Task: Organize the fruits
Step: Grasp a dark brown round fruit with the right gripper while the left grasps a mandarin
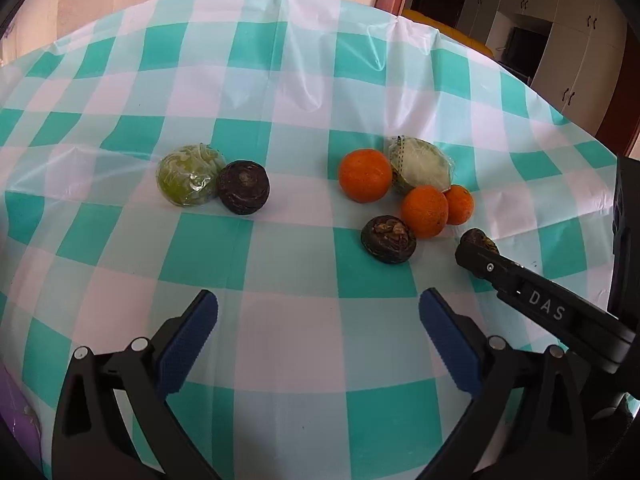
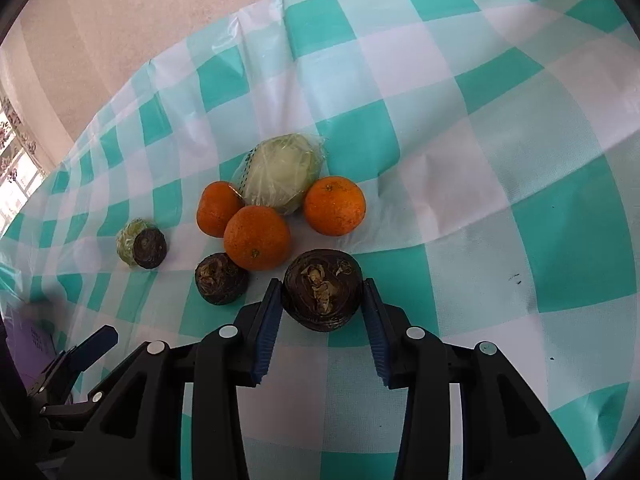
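Observation:
Three oranges [image 2: 257, 237] lie around a plastic-wrapped pale green fruit [image 2: 282, 174] on the checked tablecloth. My right gripper [image 2: 322, 300] is shut on a dark brown round fruit [image 2: 322, 296], its blue pads touching both sides; in the left wrist view that fruit [image 1: 480, 240] shows behind the right gripper's finger. A second dark fruit [image 2: 221, 278] lies just left of it. Farther left, a third dark fruit [image 1: 243, 187] touches a wrapped green fruit [image 1: 190, 179]. My left gripper [image 1: 318, 316] is open and empty, over the cloth in front of the fruits.
The teal and white checked tablecloth [image 1: 288, 248] covers the table. A wall stands behind its far edge. Cabinets [image 1: 560, 40] and a yellow object [image 1: 448, 28] are beyond the table at the back right. A purple object [image 2: 28, 340] sits at the left.

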Available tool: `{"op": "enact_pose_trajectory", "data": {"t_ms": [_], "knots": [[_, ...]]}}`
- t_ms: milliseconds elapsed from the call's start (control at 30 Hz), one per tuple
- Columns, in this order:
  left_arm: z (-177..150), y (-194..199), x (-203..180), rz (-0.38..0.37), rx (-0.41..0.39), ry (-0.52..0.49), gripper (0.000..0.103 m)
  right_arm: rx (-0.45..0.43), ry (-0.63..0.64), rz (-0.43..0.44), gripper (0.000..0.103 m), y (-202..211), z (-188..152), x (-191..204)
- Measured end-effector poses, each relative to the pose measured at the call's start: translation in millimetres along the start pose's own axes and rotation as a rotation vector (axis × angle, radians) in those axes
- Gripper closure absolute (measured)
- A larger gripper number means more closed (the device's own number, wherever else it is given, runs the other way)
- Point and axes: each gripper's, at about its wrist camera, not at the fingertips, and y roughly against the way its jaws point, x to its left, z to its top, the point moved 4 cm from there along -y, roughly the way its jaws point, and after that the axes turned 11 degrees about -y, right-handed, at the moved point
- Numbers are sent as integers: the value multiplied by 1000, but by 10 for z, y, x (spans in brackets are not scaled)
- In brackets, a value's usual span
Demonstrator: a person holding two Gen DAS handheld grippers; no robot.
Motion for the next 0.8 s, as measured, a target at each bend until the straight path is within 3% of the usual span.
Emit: {"op": "enact_pose_trajectory", "data": {"t_ms": [133, 267, 400, 533, 667, 800], "knots": [[92, -83, -95, -9, -4, -33, 2, -61, -134, 0, 63, 83, 68, -211], [218, -143, -125, -12, -37, -33, 2, -138, -187, -19, 63, 193, 104, -295], [403, -249, -368, -3, -58, -152, 3, -205, -200, -21, 63, 330, 122, -355], [525, -381, -639, -4, -49, -285, 16, -213, -207, -10, 63, 347, 140, -385], [611, -562, -740, -4, -3, -330, 33, -211, -202, -7, 63, 338, 142, -367], [648, -643, -867, 4, 9, -406, 38, -208, -195, -2, 63, 324, 139, -342]]}}
